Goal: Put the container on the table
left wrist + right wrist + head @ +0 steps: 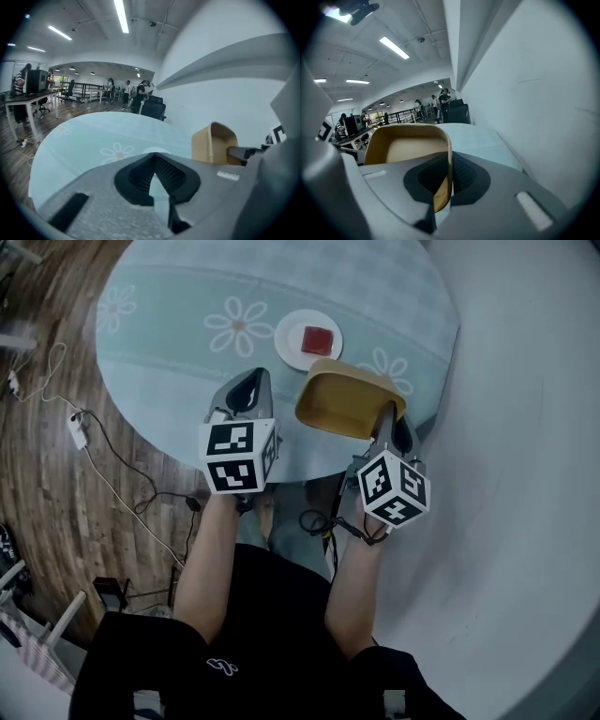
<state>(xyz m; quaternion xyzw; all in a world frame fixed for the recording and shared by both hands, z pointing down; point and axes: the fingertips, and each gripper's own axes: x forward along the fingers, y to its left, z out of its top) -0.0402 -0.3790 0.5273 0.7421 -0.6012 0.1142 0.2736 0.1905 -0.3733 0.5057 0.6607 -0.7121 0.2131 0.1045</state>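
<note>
A tan, open-topped container (347, 399) hangs tilted over the near right edge of the round table (178, 362), which has a pale blue daisy cloth. My right gripper (386, 411) is shut on the container's near wall. In the right gripper view that wall (446, 154) stands pinched between the jaws, and the hollow inside (405, 147) faces the camera. My left gripper (251, 382) hovers over the table's near edge, just left of the container, shut and holding nothing. In the left gripper view its tips (153, 161) meet, and the container (213, 143) shows at the right.
A white plate (292, 351) with a red cube (318, 338) sits on the table just beyond the container. Cables and a power strip (77, 431) lie on the wooden floor at the left. A white wall (525, 427) runs close along the table's right side.
</note>
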